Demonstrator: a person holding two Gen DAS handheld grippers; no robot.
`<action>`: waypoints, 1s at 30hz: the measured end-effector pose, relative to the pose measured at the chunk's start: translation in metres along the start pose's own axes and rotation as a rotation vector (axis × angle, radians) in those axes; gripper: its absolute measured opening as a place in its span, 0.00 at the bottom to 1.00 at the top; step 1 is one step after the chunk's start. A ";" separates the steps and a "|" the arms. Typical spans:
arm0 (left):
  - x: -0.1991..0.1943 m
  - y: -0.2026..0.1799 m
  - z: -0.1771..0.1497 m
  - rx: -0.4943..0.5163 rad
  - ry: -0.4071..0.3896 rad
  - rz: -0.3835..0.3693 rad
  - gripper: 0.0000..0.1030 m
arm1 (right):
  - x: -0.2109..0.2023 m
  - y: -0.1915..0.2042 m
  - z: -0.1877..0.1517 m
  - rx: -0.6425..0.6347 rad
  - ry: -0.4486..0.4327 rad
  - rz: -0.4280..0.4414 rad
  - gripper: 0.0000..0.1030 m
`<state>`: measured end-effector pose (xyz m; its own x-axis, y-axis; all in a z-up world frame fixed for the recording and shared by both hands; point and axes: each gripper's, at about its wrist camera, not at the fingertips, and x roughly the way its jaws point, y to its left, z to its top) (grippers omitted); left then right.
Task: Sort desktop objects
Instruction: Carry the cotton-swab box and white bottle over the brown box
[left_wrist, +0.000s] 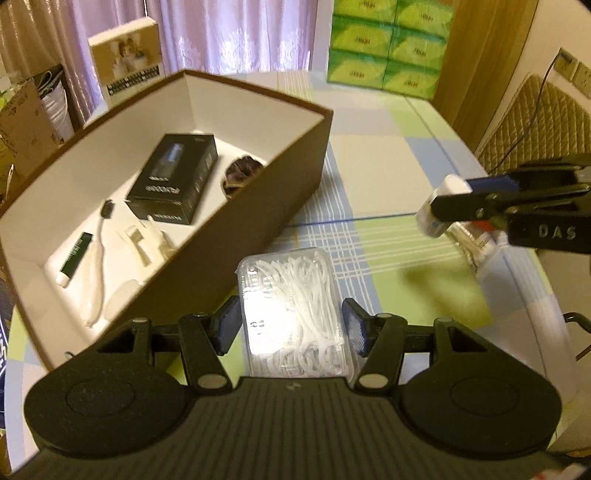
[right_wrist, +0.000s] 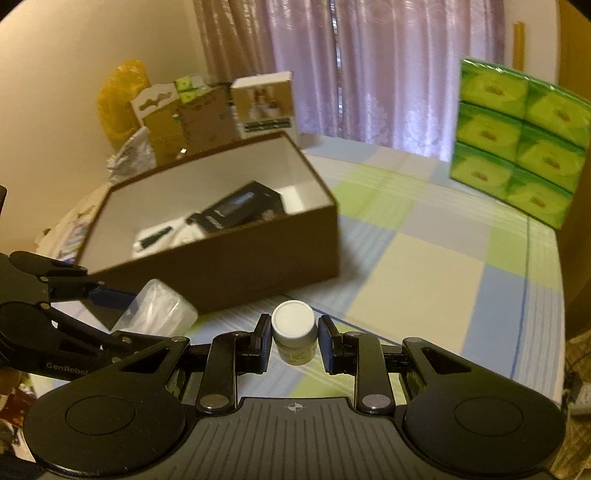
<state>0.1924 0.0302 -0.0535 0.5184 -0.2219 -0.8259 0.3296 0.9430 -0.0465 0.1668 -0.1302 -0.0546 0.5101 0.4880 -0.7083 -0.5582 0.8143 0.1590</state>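
Observation:
A clear plastic case of white floss picks (left_wrist: 293, 306) sits between the blue pads of my left gripper (left_wrist: 291, 325), which is shut on it just in front of the brown box (left_wrist: 258, 206). The right wrist view shows the same case (right_wrist: 157, 310) to the left. My right gripper (right_wrist: 294, 339) is shut on a small white-capped bottle (right_wrist: 294, 328) and holds it above the checked tablecloth (right_wrist: 424, 266). The brown box holds a black carton (left_wrist: 173, 177), a white toothbrush (left_wrist: 96, 258), a green tube (left_wrist: 74, 258) and a dark round item (left_wrist: 240, 175).
A stack of green tissue packs (right_wrist: 517, 147) stands at the table's far right. Cardboard boxes (right_wrist: 207, 118) and a yellow bag (right_wrist: 122, 99) crowd behind the brown box. A clear packet (left_wrist: 476, 240) lies at the table's right edge, with a quilted chair back (left_wrist: 535, 125) beyond.

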 end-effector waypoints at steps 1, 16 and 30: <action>-0.007 0.002 0.000 -0.001 -0.011 -0.002 0.53 | -0.001 0.004 0.003 0.000 -0.005 0.014 0.23; -0.071 0.081 0.036 -0.054 -0.160 0.064 0.53 | 0.020 0.064 0.062 -0.052 -0.085 0.135 0.23; -0.015 0.174 0.080 -0.090 -0.091 0.115 0.53 | 0.114 0.078 0.109 -0.047 -0.005 0.085 0.23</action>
<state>0.3047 0.1778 -0.0047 0.6189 -0.1291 -0.7748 0.1940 0.9810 -0.0086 0.2528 0.0227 -0.0475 0.4632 0.5562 -0.6900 -0.6297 0.7544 0.1853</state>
